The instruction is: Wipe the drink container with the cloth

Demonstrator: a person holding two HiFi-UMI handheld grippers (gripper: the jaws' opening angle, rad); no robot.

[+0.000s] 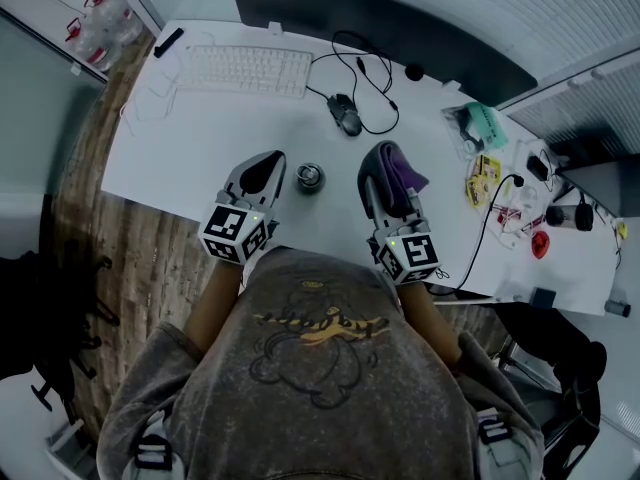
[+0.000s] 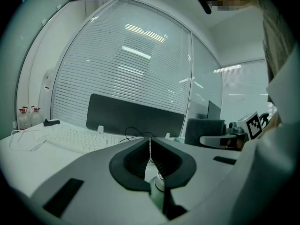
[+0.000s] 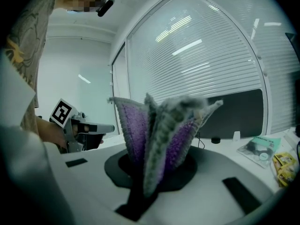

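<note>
Grey T-shirt fabric (image 1: 320,368) fills the bottom of the head view, closest to us, with a faded orange and dark graphic on the chest whose lettering we cannot read.

Beyond it we look down on a white surface (image 1: 200,158). At its far left edge stand two clear bottles (image 1: 100,18) with red caps. Next comes a white keyboard (image 1: 245,68).

The left gripper (image 1: 270,160) hovers over the near edge of the surface, its cube carrying black-and-white square markers. In the left gripper view we see its dark, ribbed fingers (image 2: 136,158) pressed together with nothing between them.

Just right of it, between the two grippers, the drink container (image 1: 310,177) stands upright on the surface: a small round metallic can, touched by neither gripper.

Farther back lies a black mouse (image 1: 346,115) with a looping cable.

The right gripper (image 1: 383,158) also bears a marker cube. Its fingers (image 3: 117,165) pinch a cloth (image 1: 405,173), purple and grey with a fuzzy knit texture, which stands up in bunched folds from between them.

At the far right lie yellow packets (image 1: 485,178); their print is too small for us to read.
</note>
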